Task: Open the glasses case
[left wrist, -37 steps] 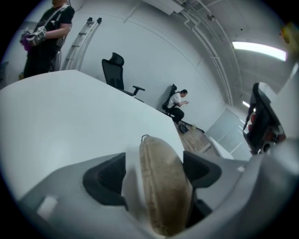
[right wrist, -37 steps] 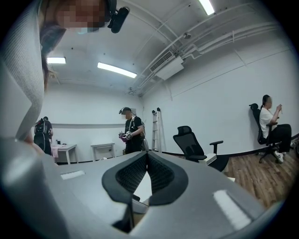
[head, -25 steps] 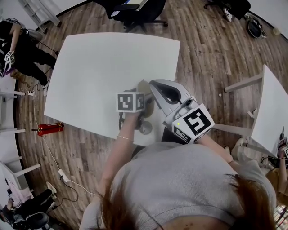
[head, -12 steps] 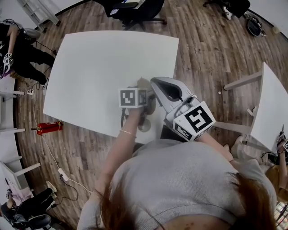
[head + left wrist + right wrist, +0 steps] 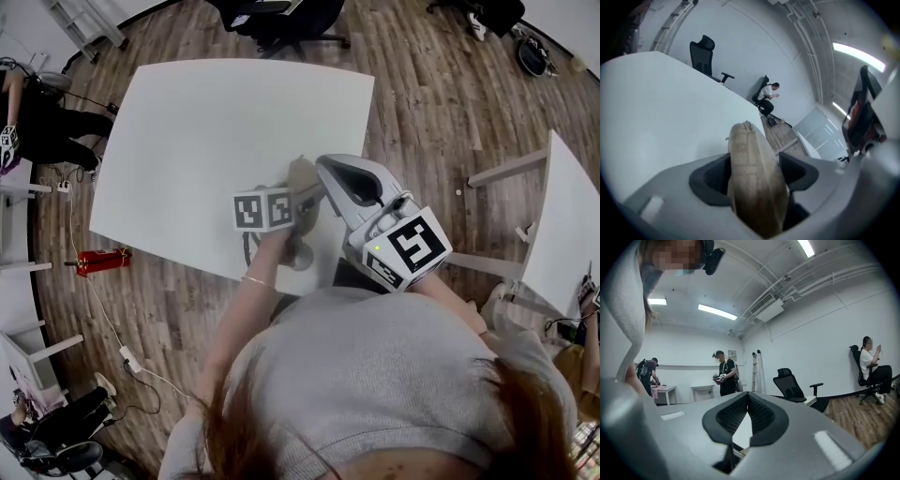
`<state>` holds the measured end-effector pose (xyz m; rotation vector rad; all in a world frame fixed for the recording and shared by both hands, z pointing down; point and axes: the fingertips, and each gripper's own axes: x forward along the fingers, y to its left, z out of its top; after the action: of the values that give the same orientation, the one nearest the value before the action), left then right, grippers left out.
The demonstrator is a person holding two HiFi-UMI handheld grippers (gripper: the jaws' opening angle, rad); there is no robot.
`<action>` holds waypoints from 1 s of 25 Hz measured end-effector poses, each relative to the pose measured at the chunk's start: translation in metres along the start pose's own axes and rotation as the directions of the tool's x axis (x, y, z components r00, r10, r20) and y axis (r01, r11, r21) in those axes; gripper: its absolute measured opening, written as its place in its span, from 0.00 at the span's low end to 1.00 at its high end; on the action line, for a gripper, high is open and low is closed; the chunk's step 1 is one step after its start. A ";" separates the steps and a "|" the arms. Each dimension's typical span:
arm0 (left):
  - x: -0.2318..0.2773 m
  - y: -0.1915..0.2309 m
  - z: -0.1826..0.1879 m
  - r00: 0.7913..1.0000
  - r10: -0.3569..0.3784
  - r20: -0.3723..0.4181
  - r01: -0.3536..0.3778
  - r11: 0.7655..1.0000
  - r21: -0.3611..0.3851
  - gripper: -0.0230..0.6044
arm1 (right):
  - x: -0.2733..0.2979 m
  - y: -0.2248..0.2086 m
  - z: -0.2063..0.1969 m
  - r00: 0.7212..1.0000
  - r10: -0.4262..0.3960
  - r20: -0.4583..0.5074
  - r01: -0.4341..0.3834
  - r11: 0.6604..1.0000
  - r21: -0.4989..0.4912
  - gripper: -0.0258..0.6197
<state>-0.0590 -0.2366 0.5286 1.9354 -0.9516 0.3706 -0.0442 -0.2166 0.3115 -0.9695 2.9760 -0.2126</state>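
Note:
A tan, soft glasses case [image 5: 752, 183] stands on edge between the jaws of my left gripper [image 5: 754, 161]. The jaws are closing, and both dark pads [image 5: 715, 176] touch its sides. In the head view the case [image 5: 302, 176] pokes out beyond the left gripper's marker cube [image 5: 262, 208], near the front edge of the white table [image 5: 216, 122]. My right gripper [image 5: 325, 174] hovers level just right of the case. Its jaws are shut with nothing between them, and the ribbed pads [image 5: 736, 416] meet at the tips.
A black office chair [image 5: 281, 23] stands beyond the table's far edge. A red object [image 5: 98, 265] and cables lie on the wood floor to the left. A second white table [image 5: 567, 234] stands at the right. People are at the left edge [image 5: 33, 103].
The left gripper's marker cube has shifted a little left and tilted, with the case still at its jaws. The right gripper has stayed in place.

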 end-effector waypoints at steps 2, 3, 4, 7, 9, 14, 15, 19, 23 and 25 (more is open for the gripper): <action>0.000 -0.002 -0.001 1.000 -0.016 -0.004 0.016 1.000 0.003 0.53 | -0.001 -0.002 -0.001 1.000 -0.003 0.000 0.003 1.000 0.002 0.04; -0.001 -0.003 -0.001 1.000 -0.021 -0.005 0.021 1.000 0.004 0.53 | -0.001 -0.003 -0.001 1.000 -0.004 0.000 0.004 1.000 0.004 0.04; -0.002 -0.002 -0.001 1.000 -0.025 -0.004 0.025 1.000 0.001 0.52 | -0.001 -0.003 -0.002 1.000 -0.007 -0.001 0.007 1.000 0.007 0.04; -0.003 -0.001 0.000 0.999 -0.041 0.000 0.041 0.999 -0.006 0.52 | 0.000 -0.005 -0.004 1.000 -0.016 -0.007 0.016 1.000 0.005 0.04; -0.005 -0.001 -0.002 0.998 -0.057 0.003 0.057 0.998 -0.004 0.52 | 0.000 -0.005 -0.006 1.000 -0.020 -0.014 0.019 1.000 -0.015 0.04; -0.012 -0.014 -0.002 0.970 -0.215 0.115 0.226 0.969 -0.103 0.52 | -0.003 -0.013 -0.006 1.000 -0.019 -0.013 0.018 0.999 -0.035 0.04; -0.015 -0.018 0.001 0.953 -0.259 0.158 0.281 0.950 -0.135 0.52 | -0.003 -0.015 -0.006 1.000 -0.022 -0.017 0.021 0.999 -0.050 0.04; -0.035 -0.040 0.020 0.866 -0.414 0.281 0.462 0.877 -0.131 0.52 | 0.000 -0.020 -0.003 0.999 -0.025 -0.039 0.018 0.987 -0.157 0.04; -0.068 -0.076 0.041 0.723 -0.585 0.368 0.650 0.756 -0.076 0.52 | 0.006 -0.023 0.001 0.991 0.111 -0.079 -0.124 0.976 -0.179 0.04; -0.083 -0.091 0.047 0.669 -0.639 0.380 0.701 0.712 -0.037 0.52 | 0.012 -0.025 0.000 0.970 0.192 -0.147 -0.219 0.956 -0.197 0.04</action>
<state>-0.0511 -0.2114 0.3992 2.0551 -0.3769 -0.4946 -0.0392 -0.2441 0.3157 -0.6713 3.2395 0.0499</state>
